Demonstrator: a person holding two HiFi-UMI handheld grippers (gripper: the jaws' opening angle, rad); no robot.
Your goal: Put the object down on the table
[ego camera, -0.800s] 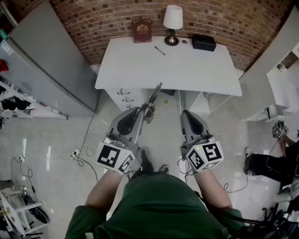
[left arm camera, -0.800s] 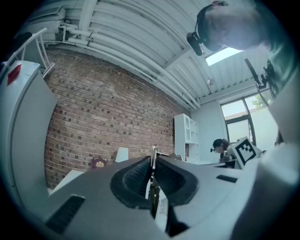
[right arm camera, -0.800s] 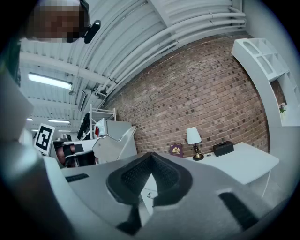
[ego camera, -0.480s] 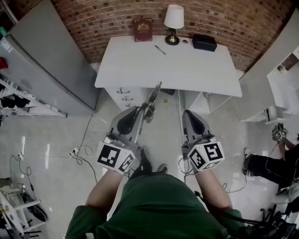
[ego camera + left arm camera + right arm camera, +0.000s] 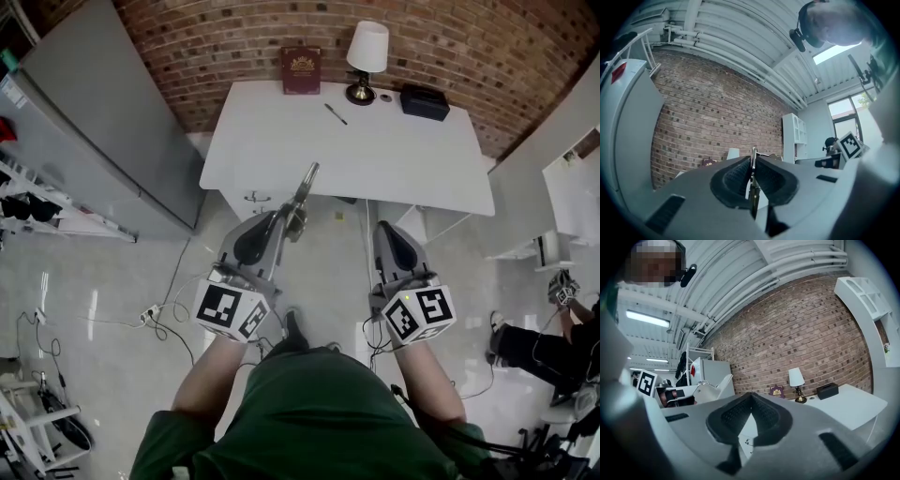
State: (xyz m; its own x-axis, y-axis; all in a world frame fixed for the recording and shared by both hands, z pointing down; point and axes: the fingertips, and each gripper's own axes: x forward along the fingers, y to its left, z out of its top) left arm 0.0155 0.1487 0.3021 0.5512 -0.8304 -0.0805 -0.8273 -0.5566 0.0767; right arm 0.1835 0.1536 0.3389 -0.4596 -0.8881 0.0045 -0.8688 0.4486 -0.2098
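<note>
Tool (image 5: 304, 192): slim, stiff metal, likely light and slippery, clamped near its handle by left gripper (image 5: 289, 220). Right gripper (image 5: 384, 232) closed, empty. Table (image 5: 281, 141) lies at 12 o'clock.

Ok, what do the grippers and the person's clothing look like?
The left gripper and right gripper have grey shells and black ribbed pads, each with a white cube bearing black square markers. The person wears a green shirt.
</note>
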